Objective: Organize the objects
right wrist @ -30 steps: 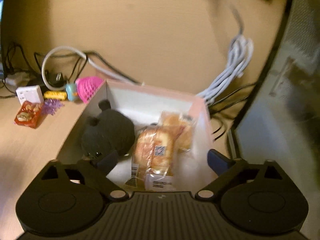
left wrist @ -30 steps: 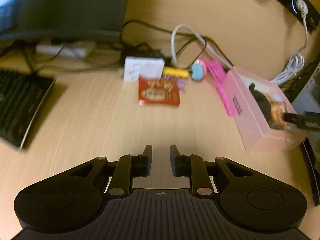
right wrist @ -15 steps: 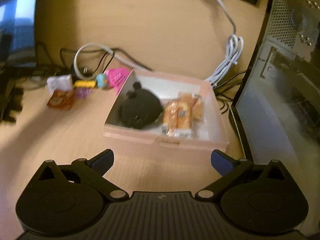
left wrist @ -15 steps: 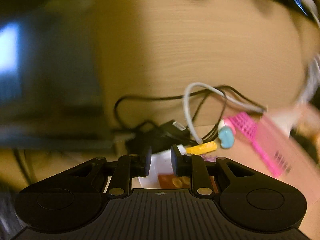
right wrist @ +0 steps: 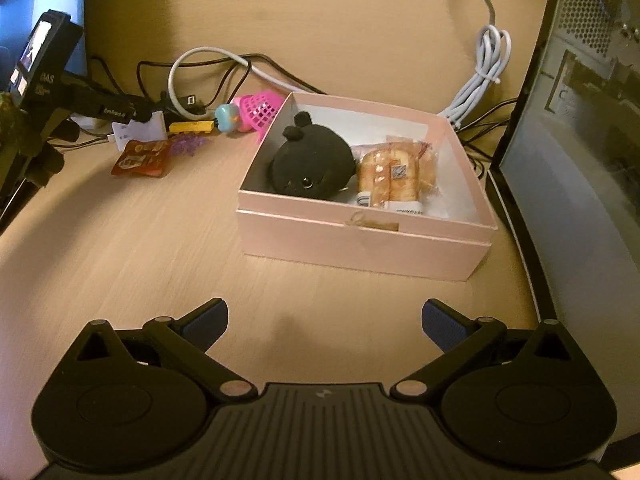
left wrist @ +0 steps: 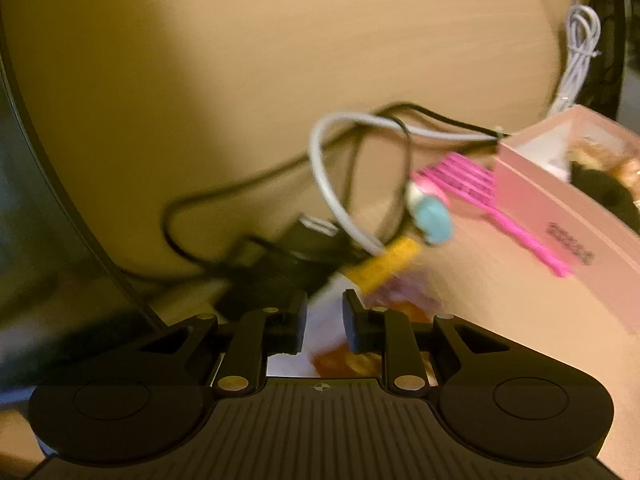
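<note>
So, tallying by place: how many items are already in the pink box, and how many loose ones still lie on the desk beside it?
In the pink box: 2 (black plush, bread pack)
Loose on desk: 6 (snack packet, white box, yellow bar, purple piece, blue ball, pink brush)
Total: 8

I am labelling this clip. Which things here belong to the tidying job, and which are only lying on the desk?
Part of the job:
pink box
black plush toy
wrapped bread
red snack packet
yellow bar
pink brush
white card

Just lying about:
white cable bundle
black cables
computer case
</note>
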Motion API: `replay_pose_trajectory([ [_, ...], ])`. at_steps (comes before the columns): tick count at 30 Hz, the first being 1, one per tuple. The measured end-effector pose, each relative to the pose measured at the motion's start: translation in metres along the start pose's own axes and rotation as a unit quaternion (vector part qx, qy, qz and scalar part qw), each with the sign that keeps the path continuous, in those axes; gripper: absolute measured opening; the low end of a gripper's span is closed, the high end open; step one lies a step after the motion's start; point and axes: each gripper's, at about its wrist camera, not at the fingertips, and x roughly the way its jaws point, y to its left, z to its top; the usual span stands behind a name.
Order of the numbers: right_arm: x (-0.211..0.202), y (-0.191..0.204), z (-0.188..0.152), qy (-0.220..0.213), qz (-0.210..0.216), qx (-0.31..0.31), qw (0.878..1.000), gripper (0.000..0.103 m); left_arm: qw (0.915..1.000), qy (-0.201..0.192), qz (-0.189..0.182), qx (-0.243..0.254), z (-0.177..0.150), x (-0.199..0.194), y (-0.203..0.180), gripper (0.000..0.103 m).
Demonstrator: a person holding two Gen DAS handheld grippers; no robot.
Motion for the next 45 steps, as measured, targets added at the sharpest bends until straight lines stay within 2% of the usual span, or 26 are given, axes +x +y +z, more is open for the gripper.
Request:
replay_pose_trajectory([
  [5, 0.002, 0.006, -0.003, 0.003, 0.011, -0.001, 1.000, 0.103, 0.9990, 0.011, -0.035, -0.024, -0.010, -0.009, -0.004, 0.030],
  [10, 0.003, 0.014, -0.006, 0.004, 0.016, -0.004, 1.000, 0.103, 0.9987, 0.040, -0.033, -0.006, -0.027, -0.002, -0.015, 0.029],
  [14, 0.002, 0.017, -0.010, 0.008, 0.021, -0.004, 1.000, 0.103, 0.9977, 0.044, -0.035, -0.039, -0.030, -0.005, -0.012, 0.027],
  [17, 0.000, 0.017, -0.014, 0.011, 0.023, -0.001, 1.000, 0.103, 0.9973, 0.048, -0.034, -0.043, -0.031, -0.007, -0.015, 0.026],
  [21, 0.000, 0.015, -0.019, 0.016, 0.027, 0.008, 0.999, 0.103, 0.9944, 0.056, -0.063, -0.064, -0.042, -0.020, -0.023, 0.027],
  [25, 0.001, 0.014, -0.025, 0.022, 0.033, 0.019, 0.999, 0.103, 0.9907, 0.075, -0.093, -0.066, -0.065, -0.036, -0.047, 0.028],
  [27, 0.002, 0.015, -0.026, 0.025, 0.037, 0.021, 0.999, 0.103, 0.9919, 0.063, -0.093, -0.059, -0.076, -0.050, -0.060, 0.028],
  [31, -0.001, 0.018, -0.028, 0.026, 0.044, 0.014, 0.999, 0.103, 0.9866, 0.063, -0.118, -0.094, -0.090, -0.070, -0.075, 0.028],
  [36, 0.000, 0.020, -0.027, 0.018, 0.044, 0.012, 0.999, 0.103, 0.9836, 0.053, -0.126, -0.118, -0.102, -0.083, -0.091, 0.028],
  [40, 0.012, 0.028, -0.019, 0.032, 0.061, 0.012, 0.998, 0.103, 0.9800, 0.049, -0.121, -0.150, -0.111, -0.095, -0.090, 0.028],
  [45, 0.018, 0.049, -0.004, 0.014, 0.064, -0.009, 0.998, 0.103, 0.9877, 0.005, -0.036, -0.152, -0.106, -0.110, -0.069, 0.028],
])
